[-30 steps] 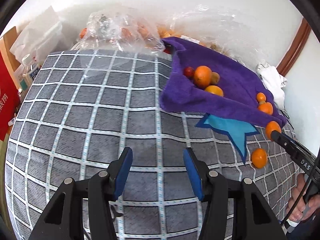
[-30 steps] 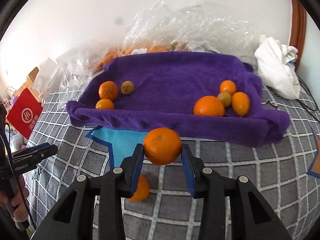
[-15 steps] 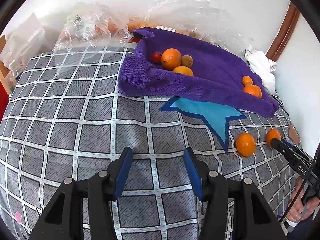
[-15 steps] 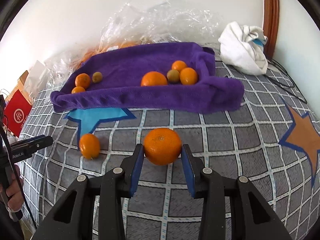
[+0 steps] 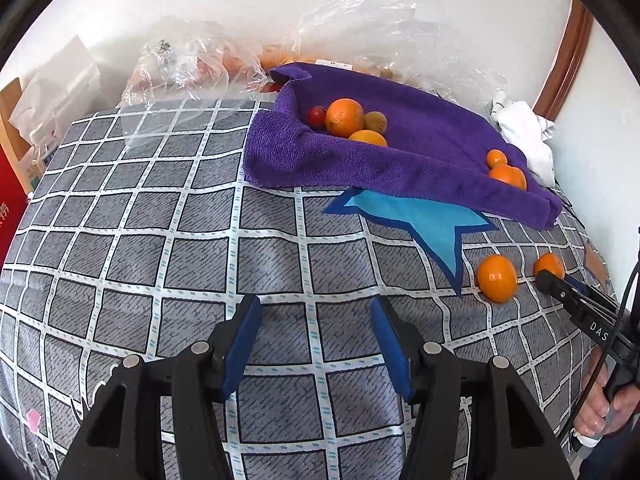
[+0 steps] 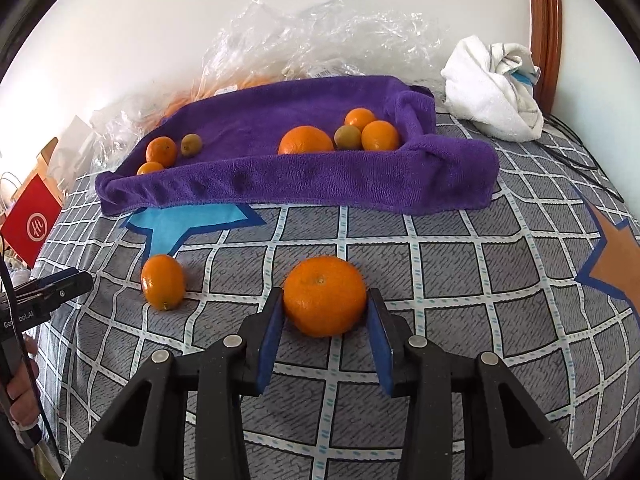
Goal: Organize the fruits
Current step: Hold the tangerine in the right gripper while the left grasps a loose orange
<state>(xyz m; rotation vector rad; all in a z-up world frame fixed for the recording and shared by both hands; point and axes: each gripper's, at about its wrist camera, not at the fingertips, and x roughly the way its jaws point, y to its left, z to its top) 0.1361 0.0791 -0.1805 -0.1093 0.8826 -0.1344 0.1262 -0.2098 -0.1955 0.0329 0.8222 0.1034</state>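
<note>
My right gripper (image 6: 325, 300) is shut on a large orange (image 6: 325, 295), held low over the checked bedsheet, well in front of the purple towel (image 6: 304, 184). A smaller orange (image 6: 163, 281) lies on the sheet to its left. The towel holds several oranges and small greenish fruits in two groups. My left gripper (image 5: 315, 312) is open and empty above the sheet. In the left wrist view the loose orange (image 5: 497, 278) lies at right, next to the held orange (image 5: 549, 265) at the right gripper's tip (image 5: 549, 280).
Clear plastic bags (image 6: 312, 36) with more fruit lie behind the towel against the wall. A crumpled white cloth (image 6: 492, 88) sits at the back right. A red bag (image 6: 32, 224) stands off the bed's left edge. A cable runs along the right edge.
My right gripper has pulled back from the towel and lowered with the orange toward the sheet. My left gripper view has swung right, bringing the towel and loose orange closer to centre.
</note>
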